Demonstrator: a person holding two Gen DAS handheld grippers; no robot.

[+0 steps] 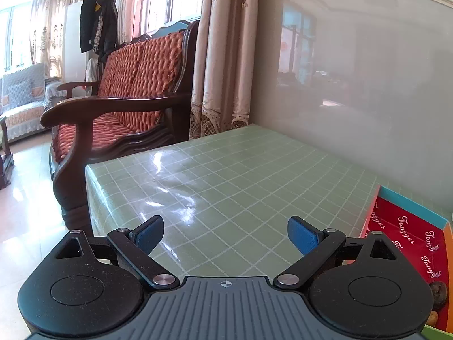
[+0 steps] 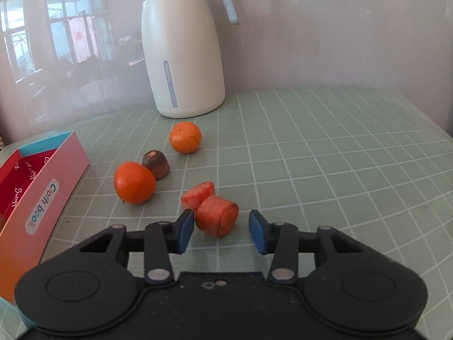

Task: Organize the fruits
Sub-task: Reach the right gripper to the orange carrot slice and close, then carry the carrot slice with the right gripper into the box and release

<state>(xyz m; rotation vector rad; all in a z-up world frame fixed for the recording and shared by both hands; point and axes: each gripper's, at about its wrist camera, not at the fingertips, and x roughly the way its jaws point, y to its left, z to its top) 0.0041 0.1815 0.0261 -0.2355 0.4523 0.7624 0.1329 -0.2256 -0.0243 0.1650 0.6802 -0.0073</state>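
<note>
Right wrist view: orange, rough-skinned carrot chunk (image 2: 217, 220) lies between the right gripper's (image 2: 221, 228) wide jaws.

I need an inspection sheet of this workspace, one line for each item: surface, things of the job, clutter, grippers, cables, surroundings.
Surface: table under green checked cloth, glossy.
Job's things: two oranges, two carrot pieces, one brown piece, all loose; open box on the left, something brown inside.
Clutter: white jug at the wall.
Grippers: left gripper open, empty; right gripper open around the nearest carrot piece.
Cables: nothing seen.
Surroundings: wooden sofa, curtains, coat rack.
</note>
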